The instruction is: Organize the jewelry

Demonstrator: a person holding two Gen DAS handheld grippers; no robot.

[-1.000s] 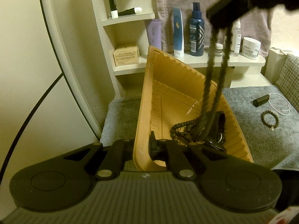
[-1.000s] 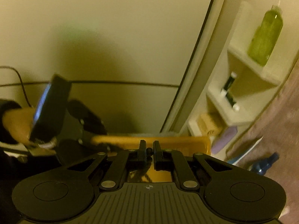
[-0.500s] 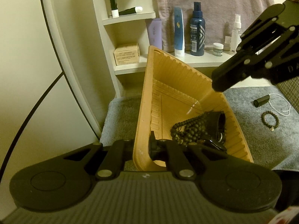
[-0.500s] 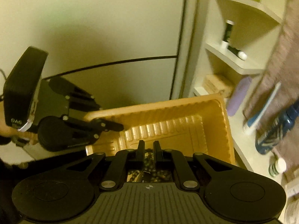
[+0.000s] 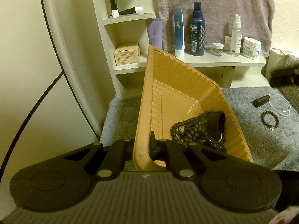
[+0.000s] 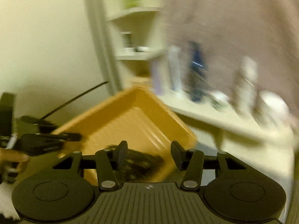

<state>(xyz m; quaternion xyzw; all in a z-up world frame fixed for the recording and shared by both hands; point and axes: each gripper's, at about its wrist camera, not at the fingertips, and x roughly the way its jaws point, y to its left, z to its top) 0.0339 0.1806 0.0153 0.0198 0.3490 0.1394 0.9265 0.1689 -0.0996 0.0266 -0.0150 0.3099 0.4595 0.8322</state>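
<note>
The orange tray [image 5: 179, 93] was tilted, its near rim pinched in the left gripper [image 5: 143, 147] jaws; dark beaded jewelry [image 5: 188, 128] lay heaped in its low corner. The right gripper [image 6: 148, 154] jaws were opening, empty. A bead bracelet [image 5: 270, 120] lay apart on the grey mat [image 5: 261, 140].

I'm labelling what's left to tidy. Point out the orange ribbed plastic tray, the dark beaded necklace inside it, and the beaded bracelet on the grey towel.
orange ribbed plastic tray [image 5: 188, 74]: left wrist view, far rim.
dark beaded necklace [image 5: 188, 128]: left wrist view, heaped beads.
beaded bracelet [image 5: 263, 120]: left wrist view, loop's left side.
</note>
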